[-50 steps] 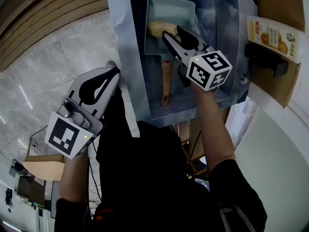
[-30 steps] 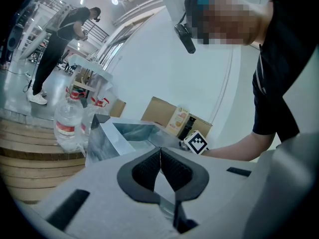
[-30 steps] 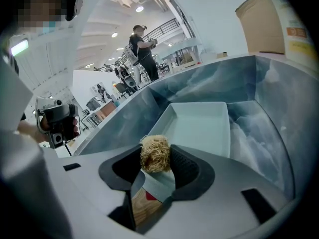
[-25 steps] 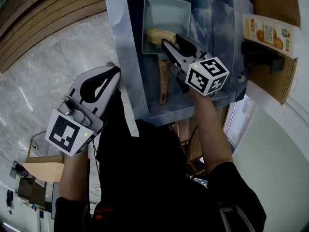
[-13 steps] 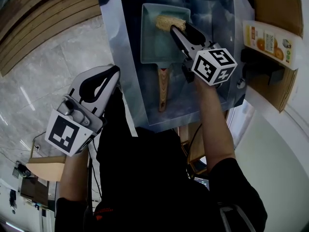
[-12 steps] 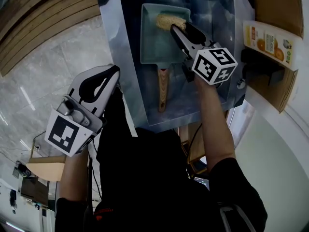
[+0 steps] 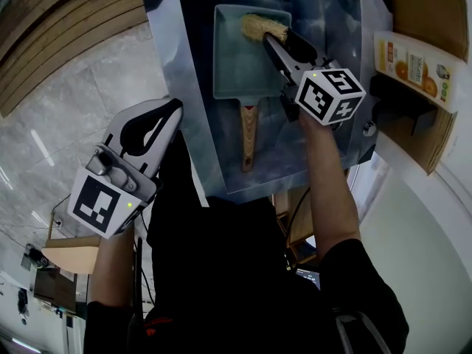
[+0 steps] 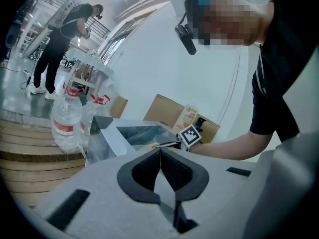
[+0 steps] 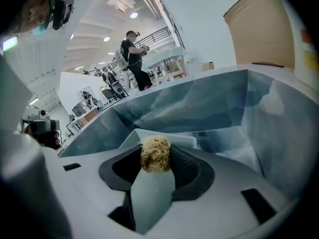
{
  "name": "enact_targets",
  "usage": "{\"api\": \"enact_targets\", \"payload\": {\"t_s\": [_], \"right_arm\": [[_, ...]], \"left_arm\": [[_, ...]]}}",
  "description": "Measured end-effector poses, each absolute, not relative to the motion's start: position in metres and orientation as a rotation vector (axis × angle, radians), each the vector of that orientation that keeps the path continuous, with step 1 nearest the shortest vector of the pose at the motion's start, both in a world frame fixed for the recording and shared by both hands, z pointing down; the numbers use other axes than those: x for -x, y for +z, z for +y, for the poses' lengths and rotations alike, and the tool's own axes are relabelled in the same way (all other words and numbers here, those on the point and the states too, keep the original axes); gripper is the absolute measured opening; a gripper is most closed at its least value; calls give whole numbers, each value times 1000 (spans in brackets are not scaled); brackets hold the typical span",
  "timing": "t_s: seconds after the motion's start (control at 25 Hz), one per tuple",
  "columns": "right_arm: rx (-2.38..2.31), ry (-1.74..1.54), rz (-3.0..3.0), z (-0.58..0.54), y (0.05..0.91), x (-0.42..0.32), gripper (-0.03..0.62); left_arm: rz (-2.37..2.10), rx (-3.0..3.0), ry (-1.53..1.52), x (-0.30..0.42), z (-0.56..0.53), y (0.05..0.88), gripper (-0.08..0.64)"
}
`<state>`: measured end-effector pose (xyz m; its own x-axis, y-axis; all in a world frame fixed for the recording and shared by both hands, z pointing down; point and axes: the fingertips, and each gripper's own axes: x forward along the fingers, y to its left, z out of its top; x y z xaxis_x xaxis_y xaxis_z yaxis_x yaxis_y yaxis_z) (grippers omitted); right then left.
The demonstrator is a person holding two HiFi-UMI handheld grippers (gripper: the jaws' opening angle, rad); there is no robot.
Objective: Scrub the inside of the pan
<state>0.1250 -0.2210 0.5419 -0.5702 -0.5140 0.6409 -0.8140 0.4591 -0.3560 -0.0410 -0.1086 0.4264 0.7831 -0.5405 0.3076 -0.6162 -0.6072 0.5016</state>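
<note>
Pan [image 7: 243, 65] with a wooden handle [image 7: 248, 135] lying in a steel sink [image 7: 341, 124], right gripper [image 7: 270, 40] pinching a straw-coloured scrubbing pad [image 7: 262, 27] against the pan's far right corner, left gripper [image 7: 174, 110] held left of the sink, jaws pressed together on nothing.

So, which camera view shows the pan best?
The head view: it shows the whole pan from above, handle included, in the sink. The right gripper view shows only its rim behind the scrubber. The left gripper view shows the sink; the pan is unclear.
</note>
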Motion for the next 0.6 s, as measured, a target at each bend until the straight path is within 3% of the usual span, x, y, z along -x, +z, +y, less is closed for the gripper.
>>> {"api": "enact_targets", "payload": {"t_s": [0.6], "right_arm": [[-1066, 915, -2229, -180, 543, -126, 172]], "left_arm": [[-841, -2381, 152, 39, -85, 423, 20]]}}
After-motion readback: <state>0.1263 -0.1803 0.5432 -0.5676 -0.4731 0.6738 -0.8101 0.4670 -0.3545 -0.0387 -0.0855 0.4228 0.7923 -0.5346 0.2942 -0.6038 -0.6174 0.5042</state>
